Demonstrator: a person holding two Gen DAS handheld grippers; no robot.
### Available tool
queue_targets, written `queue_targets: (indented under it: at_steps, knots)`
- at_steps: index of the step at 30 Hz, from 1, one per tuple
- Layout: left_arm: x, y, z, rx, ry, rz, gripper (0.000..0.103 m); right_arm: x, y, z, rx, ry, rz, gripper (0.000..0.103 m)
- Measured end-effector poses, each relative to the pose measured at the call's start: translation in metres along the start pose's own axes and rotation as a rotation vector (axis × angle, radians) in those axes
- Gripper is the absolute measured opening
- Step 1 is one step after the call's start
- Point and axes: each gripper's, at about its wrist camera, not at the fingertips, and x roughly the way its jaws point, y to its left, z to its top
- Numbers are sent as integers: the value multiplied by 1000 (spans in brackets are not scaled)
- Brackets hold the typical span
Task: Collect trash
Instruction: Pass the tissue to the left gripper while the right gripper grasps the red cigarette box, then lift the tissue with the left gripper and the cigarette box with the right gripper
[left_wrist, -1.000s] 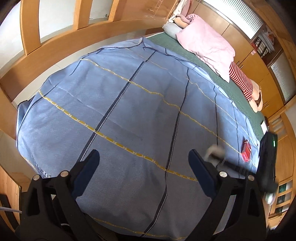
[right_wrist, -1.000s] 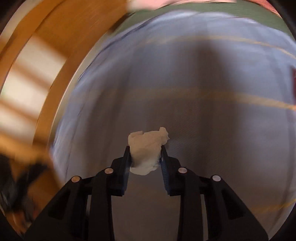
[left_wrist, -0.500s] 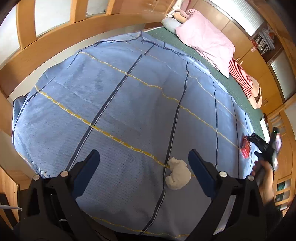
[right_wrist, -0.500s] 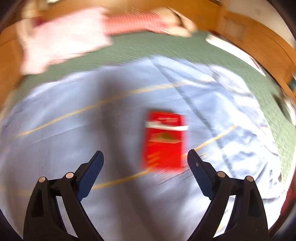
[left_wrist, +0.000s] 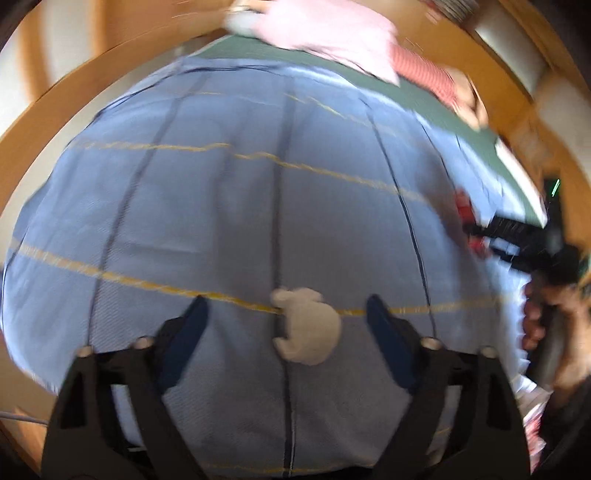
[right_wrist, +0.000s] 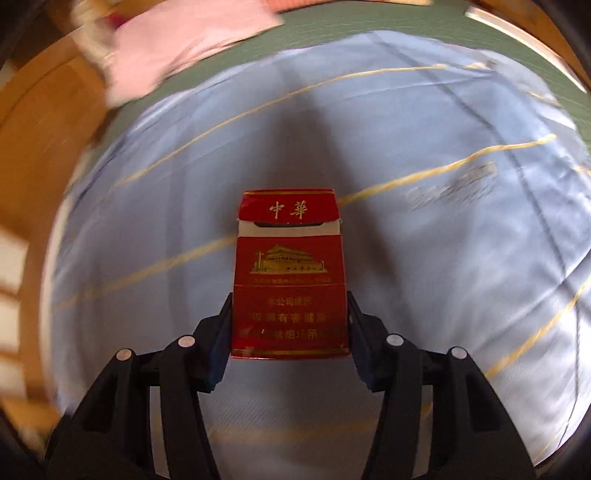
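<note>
A crumpled white tissue (left_wrist: 308, 328) lies on the blue quilt (left_wrist: 221, 221), on a yellow stripe. My left gripper (left_wrist: 285, 306) hovers over it, jaws closing; the tissue sits between the fingers with a gap on each side. A red cigarette pack (right_wrist: 290, 266) with gold print stands between the fingers of my right gripper (right_wrist: 289, 306), whose closing jaws have their pads against the pack's two sides. In the left wrist view the right gripper (left_wrist: 480, 236) shows blurred at the right edge, held by a hand (left_wrist: 554, 325), with the red pack (left_wrist: 463, 206) at its tip.
The quilt (right_wrist: 443, 258) covers a green mattress (left_wrist: 424, 92) inside a wooden bed frame (left_wrist: 55, 99). A pink pillow (left_wrist: 332, 40) and a red-striped plush toy (left_wrist: 424, 74) lie at the far end. Wooden cabinets stand past the right side.
My right gripper let the tissue go onto the quilt, swung over to the red pack and closed around it. My left gripper moved over the tissue and its jaws narrowed.
</note>
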Motion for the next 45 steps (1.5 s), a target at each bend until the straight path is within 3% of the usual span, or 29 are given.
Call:
queue_targets:
  at_steps: [1,4,7,10,14,23,28,36,40,45]
  knots:
    - [7,-10,-1,42,7,4,65,-7,9,-8,-35,-1,12,55]
    - [28,-26,-7,117,49,-3,52,-30,30,-40,-141,-7,38,55]
    - [42,-26,-13,121,88,12,37,-51,34,-62,-192,-31,27,55]
    - [42,-24,-16,120,75,25,30,-72,26,-80,-196,-68,15,55]
    - [29,-24,-15,122,13,76,28,-98,19,-107,-173,-141,-23,55]
    - [-50,-36,-22,206,-280,135,28,-116,30,-143,-202,-210,-83,55]
    - [-91,-46,-34,270,-402,132,28,-134,38,-156,-213,-246,-61,55]
    - [-171,-46,-84,99,-454,171,28,-189,33,-185,-247,-341,-20,55]
    - [-205,-52,-106,99,-483,209,28,-219,28,-203,-271,-398,-4,55]
    - [-251,-69,-130,100,-563,195,29,-256,16,-228,-301,-461,-16,55]
